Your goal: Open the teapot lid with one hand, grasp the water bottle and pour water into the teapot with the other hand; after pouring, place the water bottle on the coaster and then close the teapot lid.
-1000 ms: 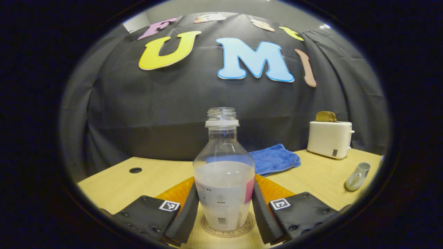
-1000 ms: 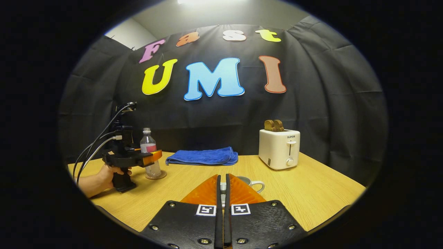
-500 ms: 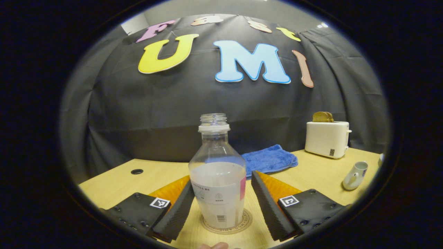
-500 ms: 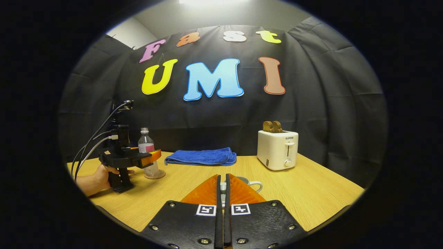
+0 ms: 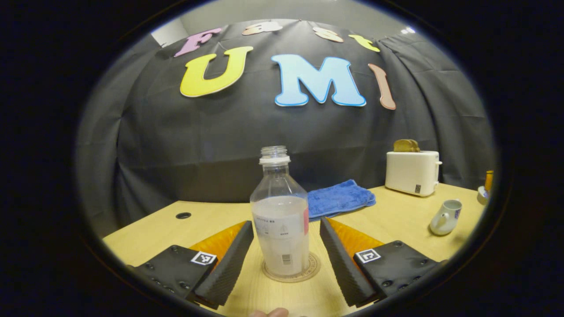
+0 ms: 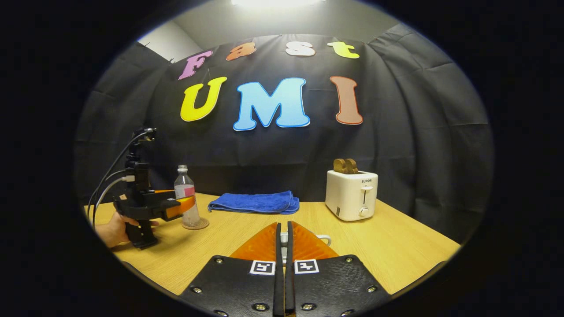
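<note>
The desk (image 5: 396,220) carried everything, with a white toaster (image 6: 351,194) holding two brown slices at the back and a folded blue towel (image 6: 254,202) beside the wall. The water bottle (image 5: 280,220) stood upright on the round coaster (image 5: 312,266), uncapped and roughly half full of clear water. In the left gripper view the teapot (image 5: 445,217) sat well apart to the right, its top open and without a lid on it; its contents could not be made out.

The left hand-held gripper (image 5: 286,246) was level with the desk, its fingers (image 5: 229,264) spread wide on either side of the bottle and touching nothing. In the right gripper view a hand (image 6: 112,229) gripped its handle near the desk's left edge.

The right hand-held gripper (image 6: 284,237) pointed over the teapot (image 6: 324,239), its fingers drawn almost together on a small pale piece; whether that was the lid knob could not be told.
</note>
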A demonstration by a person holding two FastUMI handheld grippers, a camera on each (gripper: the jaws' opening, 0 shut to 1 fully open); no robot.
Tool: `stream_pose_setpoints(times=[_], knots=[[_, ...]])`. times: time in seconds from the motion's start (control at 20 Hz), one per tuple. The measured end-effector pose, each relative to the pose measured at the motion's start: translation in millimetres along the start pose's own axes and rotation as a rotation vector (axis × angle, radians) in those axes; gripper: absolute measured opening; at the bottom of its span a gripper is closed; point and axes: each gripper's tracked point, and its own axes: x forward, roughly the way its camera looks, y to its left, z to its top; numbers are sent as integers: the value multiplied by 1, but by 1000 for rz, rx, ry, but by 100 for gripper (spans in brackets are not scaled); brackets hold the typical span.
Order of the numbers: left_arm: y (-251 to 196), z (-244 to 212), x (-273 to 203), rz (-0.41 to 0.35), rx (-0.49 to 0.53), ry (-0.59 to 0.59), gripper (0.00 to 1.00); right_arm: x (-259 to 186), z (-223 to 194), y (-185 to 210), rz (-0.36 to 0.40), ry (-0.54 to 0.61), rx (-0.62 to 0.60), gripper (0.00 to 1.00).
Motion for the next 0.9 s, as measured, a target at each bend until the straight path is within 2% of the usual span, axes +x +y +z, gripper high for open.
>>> stream_pose_setpoints(times=[0.2,0.5,0.65,0.9], knots=[[-1,-2,-41,5,21,-3,100,35,6,-15,-45,-38,-43,1],[-32,14,-104,-60,-7,-51,100,82,-23,-20,-69,40,-26,2],[-43,27,-123,-88,-12,-84,100,89,-37,-16,-63,75,-39,1],[-45,28,-128,-98,-23,-90,100,91,-39,-20,-68,68,-34,1]])
